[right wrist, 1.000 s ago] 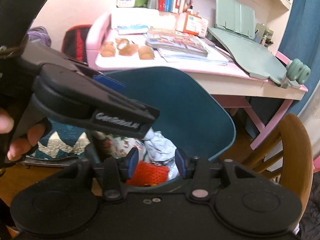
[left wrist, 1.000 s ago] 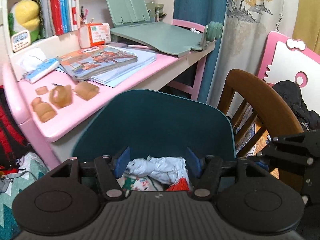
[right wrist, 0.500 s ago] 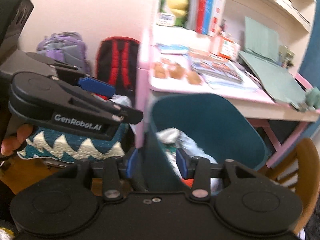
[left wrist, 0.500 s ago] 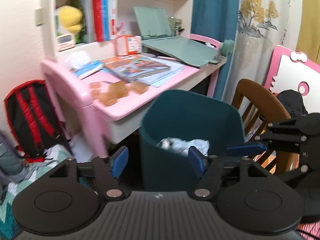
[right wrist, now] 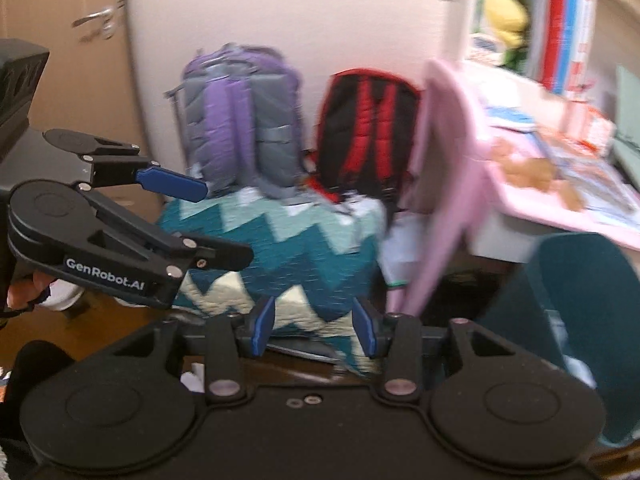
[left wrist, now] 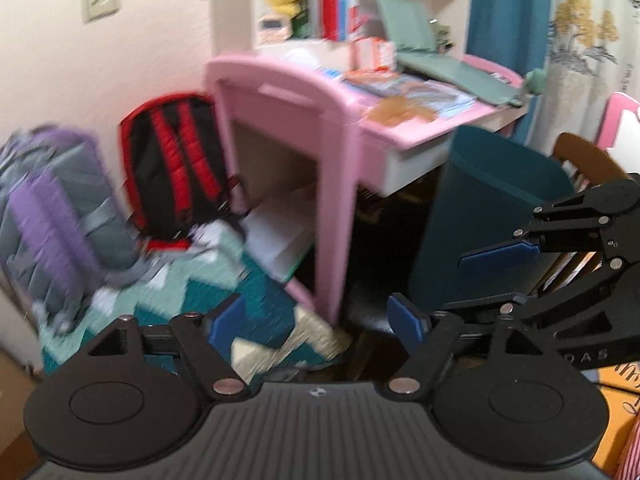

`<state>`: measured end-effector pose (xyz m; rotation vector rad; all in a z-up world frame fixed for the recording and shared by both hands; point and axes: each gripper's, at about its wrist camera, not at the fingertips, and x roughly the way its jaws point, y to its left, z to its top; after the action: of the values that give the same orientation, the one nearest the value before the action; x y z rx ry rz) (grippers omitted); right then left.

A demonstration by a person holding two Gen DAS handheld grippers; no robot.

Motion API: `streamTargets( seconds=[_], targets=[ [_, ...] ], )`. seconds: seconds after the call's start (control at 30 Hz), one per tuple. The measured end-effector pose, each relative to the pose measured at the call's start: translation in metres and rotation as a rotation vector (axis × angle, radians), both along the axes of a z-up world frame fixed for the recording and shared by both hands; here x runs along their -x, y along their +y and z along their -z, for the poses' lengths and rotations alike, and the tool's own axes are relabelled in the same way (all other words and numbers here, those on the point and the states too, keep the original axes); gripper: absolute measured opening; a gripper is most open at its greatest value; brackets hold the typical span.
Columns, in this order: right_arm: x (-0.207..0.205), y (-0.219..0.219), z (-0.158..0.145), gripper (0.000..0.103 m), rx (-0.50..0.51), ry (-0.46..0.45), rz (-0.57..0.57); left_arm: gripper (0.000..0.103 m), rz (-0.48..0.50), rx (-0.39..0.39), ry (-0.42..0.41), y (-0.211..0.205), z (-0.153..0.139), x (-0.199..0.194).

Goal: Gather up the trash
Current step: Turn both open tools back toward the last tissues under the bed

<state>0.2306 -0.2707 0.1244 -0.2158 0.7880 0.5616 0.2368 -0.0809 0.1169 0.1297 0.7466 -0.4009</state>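
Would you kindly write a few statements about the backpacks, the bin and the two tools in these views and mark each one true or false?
1. The red and black backpack stands between the purple and grey backpack and the pink desk. True.
2. The left tool is shut on a piece of crumpled paper. False: its jaws stand apart with nothing between them; they have just been opening.
3. The teal bin stands beside the desk, on the floor. True.
4. The right tool grips the zigzag blanket. False: its jaws are open and empty, and the blanket only lies beyond them.
5. Both backpacks lie on top of the desk. False: they lean against the wall beside it.
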Motion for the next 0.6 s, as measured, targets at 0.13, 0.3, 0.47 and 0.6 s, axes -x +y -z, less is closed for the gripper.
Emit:
streamTargets(
  seconds=[0.13,0.3,0.47,0.6],
  targets=[
    [-0.007,0.036,0.023,0.045,-0.022,0.057,-0.064,0.082,-0.054,-0.01,0.046,0.044,0.026,0.005],
    [-0.015,0.077,0.059,0.048,-0.05,0.117,-0.161,0.089,-0.134,0.014,0.106,0.098,0.067,0.007],
    [-0.028,0.118,0.115,0.05,-0.055,0.205,-0.232,0.098,-0.228,0.043,0.191,0.149,0.13,-0.001],
    [-0.042,0.153,0.178,0.05,-0.049,0.271,-0.273,0.098,-0.303,0.02,0.293,0.187,0.195,-0.016]
  ],
)
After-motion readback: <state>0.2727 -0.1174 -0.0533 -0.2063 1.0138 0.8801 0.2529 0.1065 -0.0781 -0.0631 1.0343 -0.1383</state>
